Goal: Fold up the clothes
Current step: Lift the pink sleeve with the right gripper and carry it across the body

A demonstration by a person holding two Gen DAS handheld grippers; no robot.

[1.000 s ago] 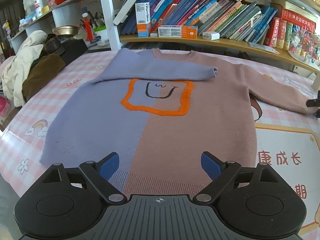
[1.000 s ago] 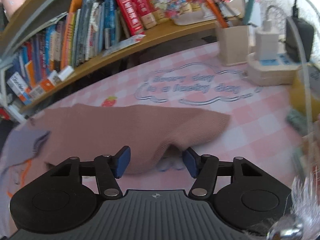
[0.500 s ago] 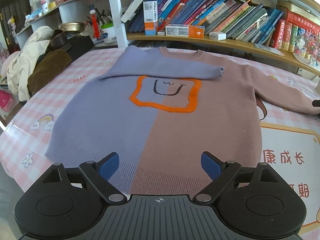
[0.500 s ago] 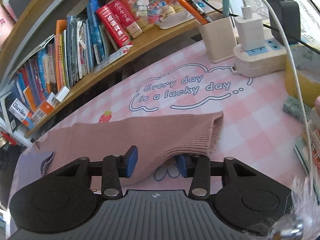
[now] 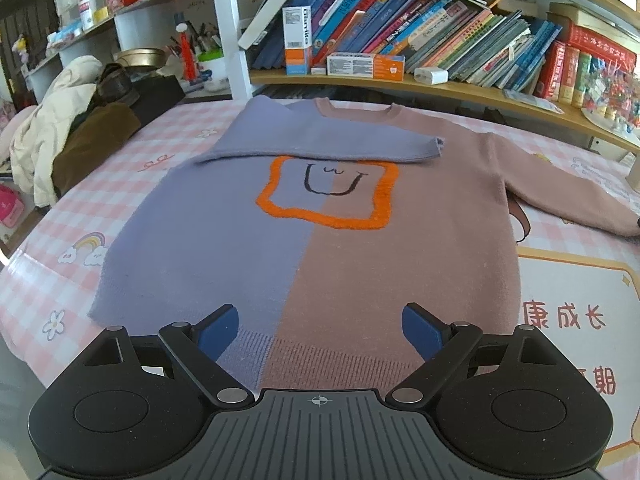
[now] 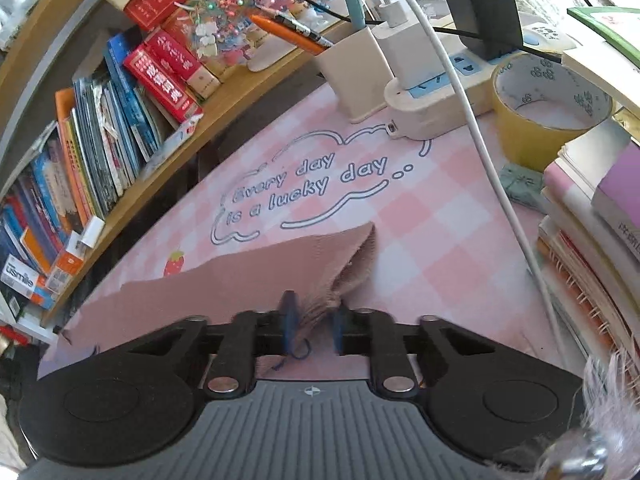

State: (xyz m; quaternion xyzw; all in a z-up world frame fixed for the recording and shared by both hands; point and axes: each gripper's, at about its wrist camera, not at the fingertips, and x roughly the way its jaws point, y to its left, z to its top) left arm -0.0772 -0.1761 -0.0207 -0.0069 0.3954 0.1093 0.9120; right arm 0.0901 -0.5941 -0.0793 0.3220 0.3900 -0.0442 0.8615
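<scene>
A half lilac, half pink sweater (image 5: 320, 248) with an orange toast face lies flat on the pink checked tablecloth (image 5: 60, 216). Its lilac sleeve (image 5: 320, 144) is folded across the chest. The pink sleeve (image 5: 560, 200) stretches out to the right. My left gripper (image 5: 320, 326) hovers open over the hem, with nothing between its fingers. In the right wrist view the pink sleeve (image 6: 248, 284) has its ribbed cuff (image 6: 360, 256) bunched between the blue pads. The jaws of my right gripper (image 6: 314, 322) are closing tight on it, and the knit is pinched.
A bookshelf (image 5: 440, 88) runs along the table's far side. Near the cuff stand a pen holder (image 6: 356, 76), a power strip (image 6: 440, 108) with a white cable (image 6: 500, 192), a tape roll (image 6: 548, 112) and stacked books (image 6: 592, 240). Piled clothes (image 5: 68, 136) lie at the left.
My right gripper closed from half open onto the pink cuff while rolling and shifting toward the pen holder side. The sweater and the left gripper stayed put.
</scene>
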